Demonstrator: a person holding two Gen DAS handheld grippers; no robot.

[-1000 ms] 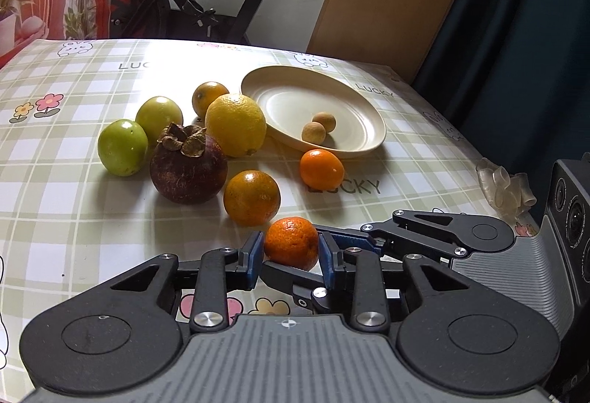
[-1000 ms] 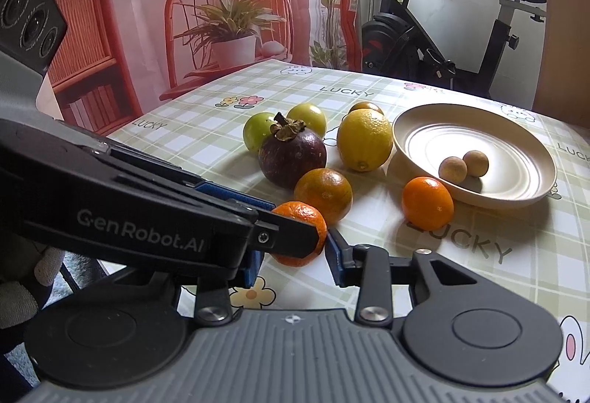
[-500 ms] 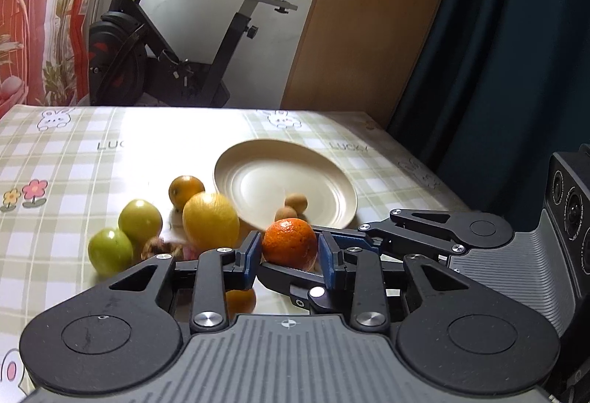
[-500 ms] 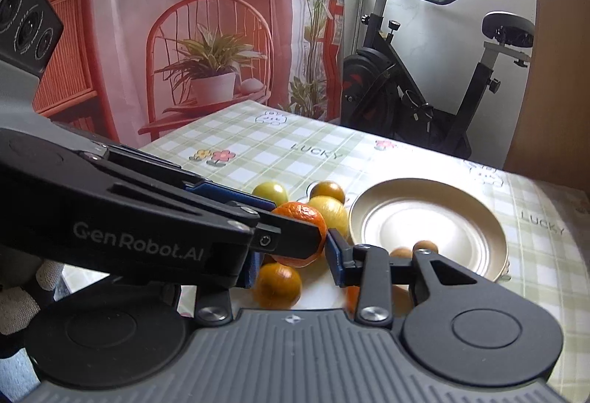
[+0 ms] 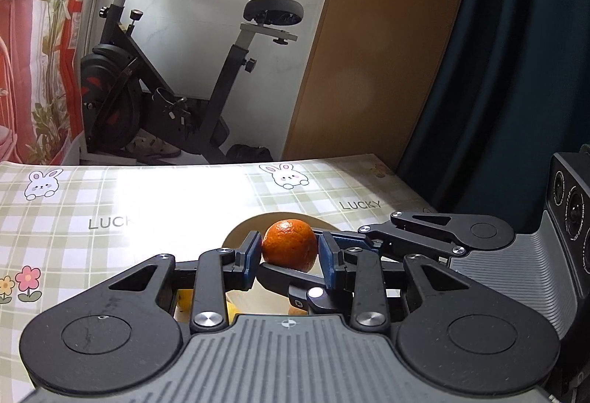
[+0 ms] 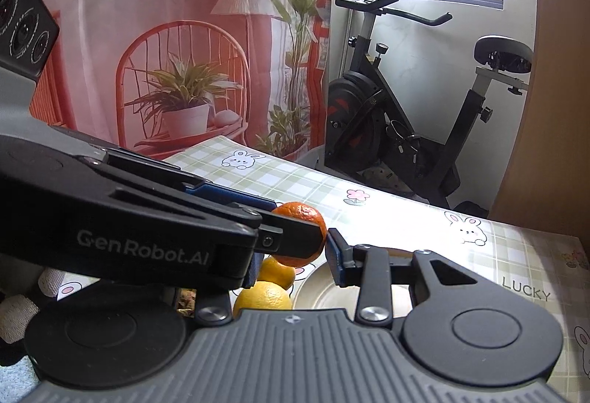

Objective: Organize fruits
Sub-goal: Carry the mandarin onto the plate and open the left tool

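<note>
Above the table's far-right corner we squeeze the small orange (image 5: 289,245) tight in the left gripper (image 5: 289,257) — lifted to reach the plate (image 6: 324,287) — and we cannot tell about the right gripper (image 6: 295,268).

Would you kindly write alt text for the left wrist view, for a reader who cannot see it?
The left gripper holds a small orange between its blue pads, raised above a cream plate on a green checked tablecloth. The right gripper reaches in from the right, and an exercise bike stands behind.
</note>
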